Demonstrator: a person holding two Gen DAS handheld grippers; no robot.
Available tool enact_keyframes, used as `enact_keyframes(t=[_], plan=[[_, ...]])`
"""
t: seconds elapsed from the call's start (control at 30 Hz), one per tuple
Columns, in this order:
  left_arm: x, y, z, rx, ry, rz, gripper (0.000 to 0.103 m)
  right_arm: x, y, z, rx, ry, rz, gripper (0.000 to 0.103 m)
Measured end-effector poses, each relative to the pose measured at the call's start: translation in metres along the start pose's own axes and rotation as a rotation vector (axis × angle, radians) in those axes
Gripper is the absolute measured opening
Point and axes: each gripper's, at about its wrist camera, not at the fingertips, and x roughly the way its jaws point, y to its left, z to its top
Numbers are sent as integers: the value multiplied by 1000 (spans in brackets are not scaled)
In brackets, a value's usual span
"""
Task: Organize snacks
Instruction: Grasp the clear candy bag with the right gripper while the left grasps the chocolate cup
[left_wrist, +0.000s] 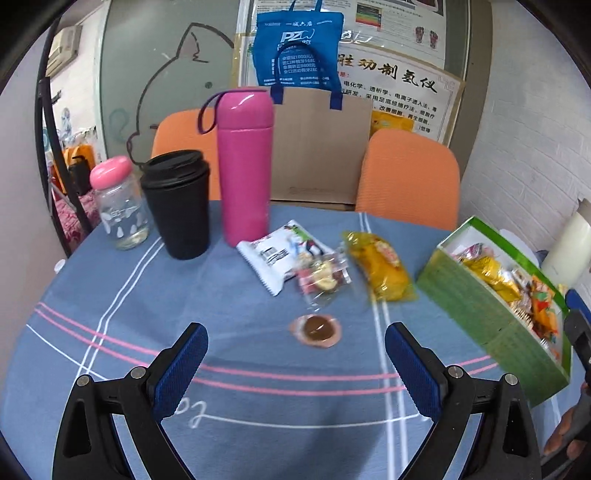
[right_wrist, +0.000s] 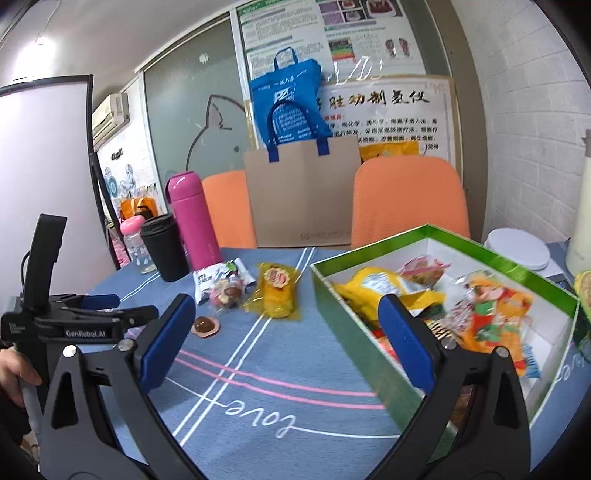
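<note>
The round brown chocolate in its pink cup (left_wrist: 315, 330) lies just ahead of the left gripper (left_wrist: 295, 365), centred between wide, empty fingers, nearer than the right gripper (right_wrist: 286, 343), whose fingers are equally wide.

The green box (left_wrist: 491, 317) runs off the right edge of the left wrist view, and there the snacks inside blur together. In the right wrist view the right hand-held gripper (right_wrist: 291, 336) hides the box's near wall. The white jug (right_wrist: 581, 221) at the desk's far right corner is cut off.
</note>
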Motion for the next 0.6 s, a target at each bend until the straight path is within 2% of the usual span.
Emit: enact_keyframes(t=[0.07, 0.13, 0.2, 0.33, 0.53, 0.57, 0.6], plan=[[5, 4, -6, 16, 16, -15, 98, 5, 4, -1, -1, 12, 2, 99], [12, 2, -8, 38, 32, -42, 92, 10, 8, -2, -11, 21, -4, 99], [22, -2, -9, 62, 53, -74, 79, 14, 13, -4, -16, 27, -7, 99], [47, -11, -8, 78, 88, -102, 74, 26, 17, -6, -11, 47, -9, 99], [80, -21, -2, 106, 129, -149, 46, 53, 23, -7, -21, 107, -11, 97], [87, -21, -2, 99, 141, -159, 37, 57, 23, -7, -24, 117, -10, 94], [93, -19, -2, 91, 156, -177, 22, 64, 23, -6, -24, 134, 1, 93]])
